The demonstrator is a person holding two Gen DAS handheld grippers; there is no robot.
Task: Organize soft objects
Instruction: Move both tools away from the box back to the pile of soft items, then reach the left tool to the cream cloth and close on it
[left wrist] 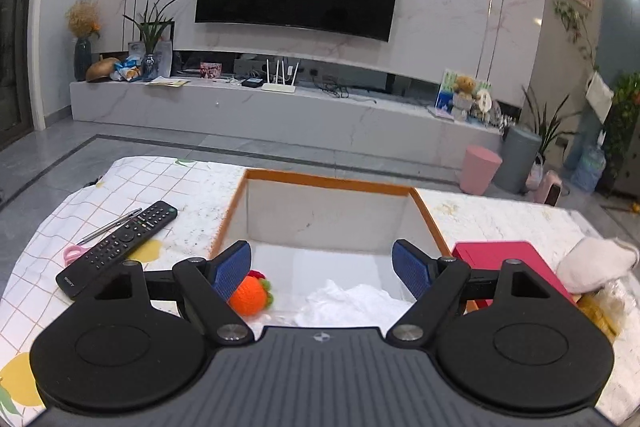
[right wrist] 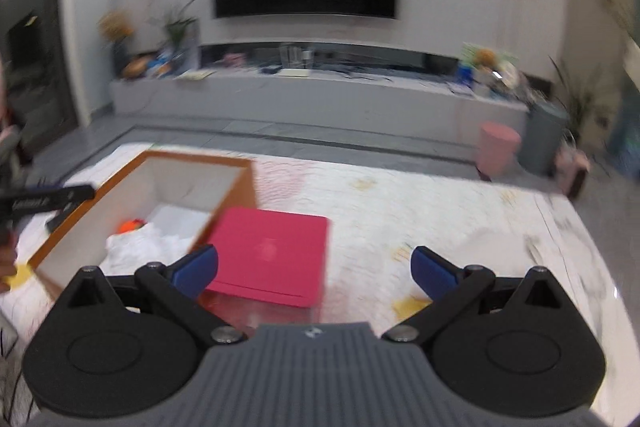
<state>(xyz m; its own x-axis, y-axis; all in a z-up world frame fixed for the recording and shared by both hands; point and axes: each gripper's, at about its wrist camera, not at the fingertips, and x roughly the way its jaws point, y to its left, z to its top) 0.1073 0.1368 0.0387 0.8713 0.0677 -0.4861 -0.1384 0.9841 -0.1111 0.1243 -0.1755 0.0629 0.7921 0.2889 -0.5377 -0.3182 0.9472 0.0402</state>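
Inside box (left wrist: 326, 215): orange toy (left wrist: 250, 295), white cloth (left wrist: 352, 301) | right of box: pink case (left wrist: 508, 259) | left gripper (left wrist: 322, 269) spread, empty | right gripper (right wrist: 314, 271) spread, empty

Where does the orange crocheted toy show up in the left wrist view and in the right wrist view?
Left wrist view: the orange crocheted toy lies on the box floor, low and left of centre, just behind the left finger's blue pad.
Right wrist view: the toy is a small orange patch, left of centre, inside the box beyond the white cloth.
Shared landmark: the pink flat case beside the orange-rimmed box.
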